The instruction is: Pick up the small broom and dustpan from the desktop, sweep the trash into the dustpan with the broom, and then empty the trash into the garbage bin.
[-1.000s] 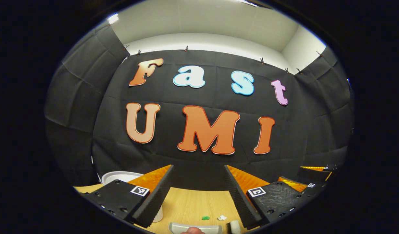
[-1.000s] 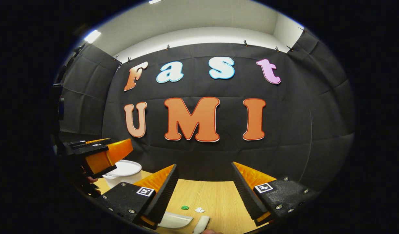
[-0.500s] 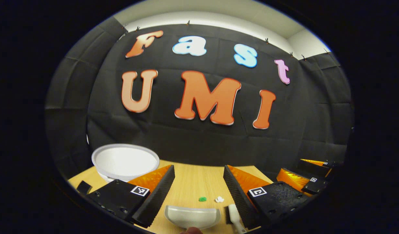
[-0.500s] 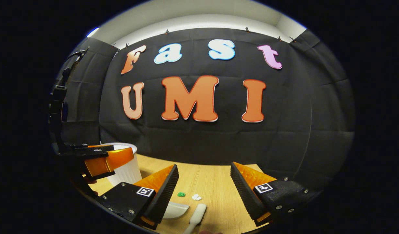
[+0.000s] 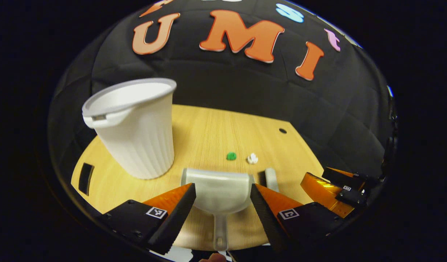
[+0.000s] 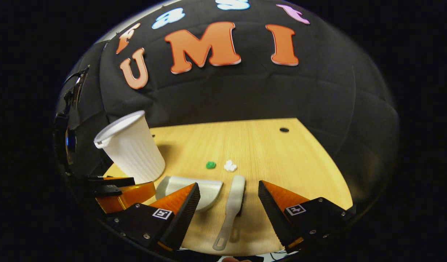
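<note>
Left gripper (image 5: 222,203): my tool; two wedge-shaped fingers on dark textured mounts.
Inner faces: ribbed pads (image 5: 176,218).
Markings: a small square black-and-white tag on each mount (pattern too small to make out).
Screws: small round heads along the mount edges.
Right gripper (image 6: 228,207): same build, tagged on both mounts, silver screws at the corners.

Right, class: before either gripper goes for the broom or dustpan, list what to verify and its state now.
1. Left gripper jaws open, lined up over the dustpan: ok.
2. Right gripper jaws open around the broom handle: ok.
3. Either tool gripped: not ok, both lie on the desk.
4. Green scrap and white scrap ahead of the tools: ok.
5. Garbage bin upright, open: ok.
</note>
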`<state>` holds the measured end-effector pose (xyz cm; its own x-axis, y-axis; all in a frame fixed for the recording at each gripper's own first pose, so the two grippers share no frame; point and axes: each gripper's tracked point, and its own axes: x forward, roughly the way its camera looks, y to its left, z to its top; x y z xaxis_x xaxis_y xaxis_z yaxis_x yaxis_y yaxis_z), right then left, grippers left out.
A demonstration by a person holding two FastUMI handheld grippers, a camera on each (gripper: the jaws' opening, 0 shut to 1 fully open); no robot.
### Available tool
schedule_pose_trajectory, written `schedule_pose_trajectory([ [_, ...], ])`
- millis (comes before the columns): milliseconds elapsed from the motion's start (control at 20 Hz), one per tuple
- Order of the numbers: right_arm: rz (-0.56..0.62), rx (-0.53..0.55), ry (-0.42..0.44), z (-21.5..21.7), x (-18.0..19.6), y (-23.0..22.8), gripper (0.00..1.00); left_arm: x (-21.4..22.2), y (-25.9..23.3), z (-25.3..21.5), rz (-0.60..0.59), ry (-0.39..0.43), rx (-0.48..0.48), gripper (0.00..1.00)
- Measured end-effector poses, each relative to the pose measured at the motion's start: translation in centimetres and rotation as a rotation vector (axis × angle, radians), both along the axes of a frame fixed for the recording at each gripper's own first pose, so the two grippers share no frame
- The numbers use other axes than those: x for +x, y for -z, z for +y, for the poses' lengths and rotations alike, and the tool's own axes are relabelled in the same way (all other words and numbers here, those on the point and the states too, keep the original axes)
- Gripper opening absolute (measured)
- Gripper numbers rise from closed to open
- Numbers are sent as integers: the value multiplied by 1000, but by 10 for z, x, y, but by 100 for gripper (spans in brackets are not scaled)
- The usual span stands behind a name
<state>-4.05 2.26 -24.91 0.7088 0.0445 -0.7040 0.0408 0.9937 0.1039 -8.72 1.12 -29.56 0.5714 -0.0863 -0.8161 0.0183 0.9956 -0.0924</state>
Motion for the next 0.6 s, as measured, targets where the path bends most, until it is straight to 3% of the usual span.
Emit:
schedule_pose_trajectory([
  [200, 197, -35, 0, -3, -26, 65, 97, -37, 48, -8, 317, -4, -30, 96],
  [400, 324, -51, 0, 4, -31, 92, 98, -42, 54, -9, 501, -25, 4, 98],
  [600, 409, -130, -21, -1, -27, 113, 98, -49, 64, -10, 591, 7, 15, 96],
])
